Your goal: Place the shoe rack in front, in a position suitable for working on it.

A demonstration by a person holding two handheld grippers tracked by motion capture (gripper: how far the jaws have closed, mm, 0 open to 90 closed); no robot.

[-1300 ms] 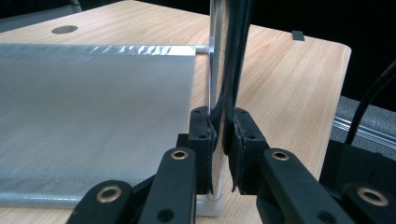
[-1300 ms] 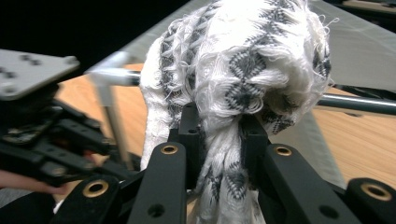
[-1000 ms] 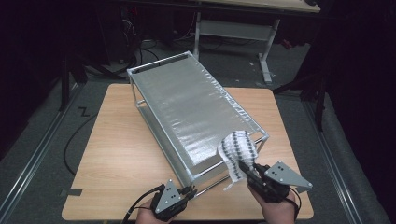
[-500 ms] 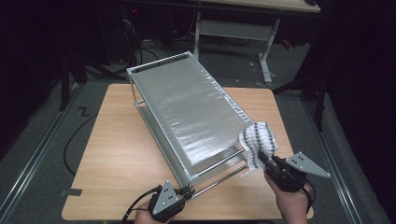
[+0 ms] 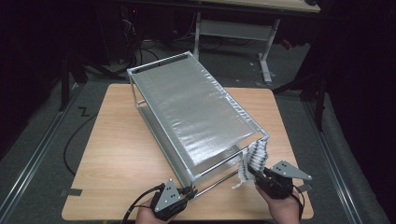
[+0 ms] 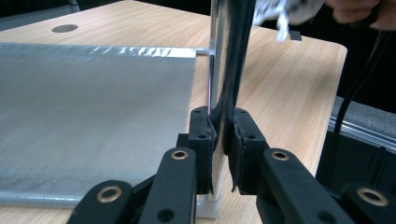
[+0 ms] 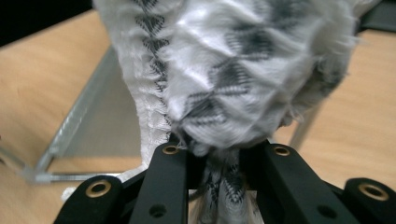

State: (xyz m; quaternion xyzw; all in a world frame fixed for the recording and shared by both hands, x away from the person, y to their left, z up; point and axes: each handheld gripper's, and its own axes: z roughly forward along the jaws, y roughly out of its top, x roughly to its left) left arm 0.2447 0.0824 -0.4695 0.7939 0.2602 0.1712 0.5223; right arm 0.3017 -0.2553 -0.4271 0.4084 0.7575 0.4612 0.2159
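1. Dark room around you, grey floor with cables, and a second white-framed table behind; the wooden desk (image 5: pixel 116 154) in front of you carries the work.
2. On the desk stands a metal-framed rack (image 5: pixel 196 114) with a silvery mesh sheet stretched over its top and a second shelf below; it sits slantwise, its far end toward the back left of the desk and its near end toward you.
3. Your left hand-held gripper (image 5: pixel 187 192) sits at the near edge of the desk, at the rack's near left corner. In the left gripper view its jaws are closed on the shiny upright corner post (image 6: pixel 223 70) of the rack, the pads pressed against the post from both sides just above its foot.
4. Your right hand-held gripper (image 5: pixel 254 173) is at the rack's near right corner. Its jaws are clamped on a white cloth with a black woven pattern (image 5: pixel 252 161).
5. That cloth hangs bunched against the right corner post, reaching from the top rail down toward the desk, with a frayed end trailing just beside the lower rail.
6. In the right gripper view the cloth (image 7: pixel 224 74) bulges above the jaws, with the rack's lower shelf behind it.
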